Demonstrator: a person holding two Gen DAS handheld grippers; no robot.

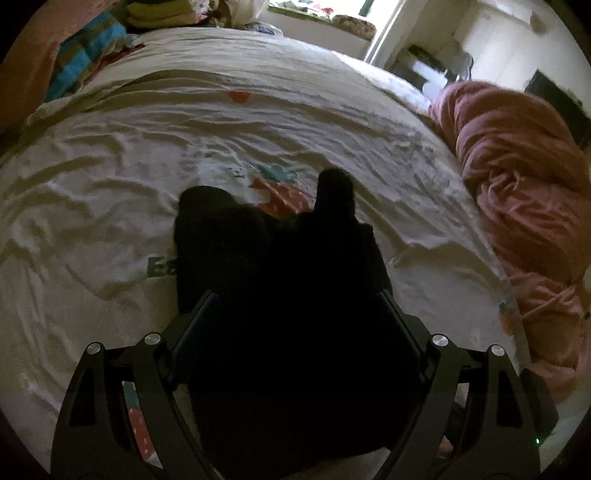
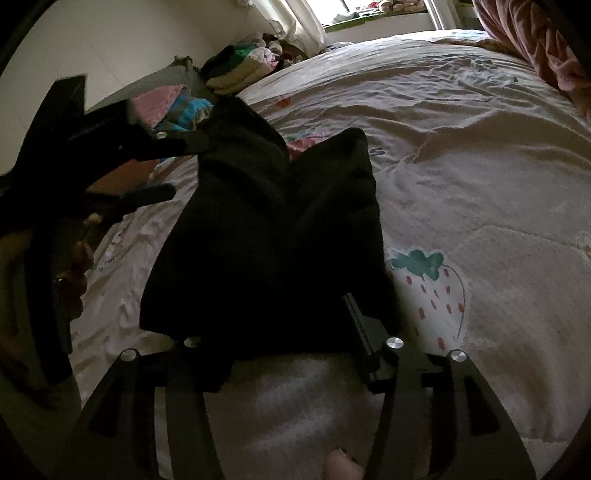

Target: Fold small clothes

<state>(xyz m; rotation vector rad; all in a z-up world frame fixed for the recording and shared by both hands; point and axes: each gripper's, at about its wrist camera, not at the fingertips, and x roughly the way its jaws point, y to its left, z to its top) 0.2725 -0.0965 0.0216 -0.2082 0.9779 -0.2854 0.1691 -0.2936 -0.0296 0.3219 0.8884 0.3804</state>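
A small black garment [image 1: 280, 277] lies crumpled on the white strawberry-print bed sheet [image 1: 110, 192], two lobes pointing away from me. My left gripper [image 1: 295, 306] straddles its near part with the jaws wide apart, and the pads do not press the cloth. In the right wrist view the same garment [image 2: 258, 229] lies between and over the fingers of my right gripper [image 2: 273, 325], whose jaws stand partly apart; its left finger is hidden under the cloth. The left gripper [image 2: 170, 168] shows at the left, open, its upper finger at the garment's edge.
A bunched pink duvet [image 1: 517, 184] lies along the bed's right side. Folded clothes [image 2: 240, 70] are stacked by the wall at the far left corner, with a blue-striped cloth [image 1: 85, 48] beside them. A window ledge [image 1: 332, 22] is beyond the bed.
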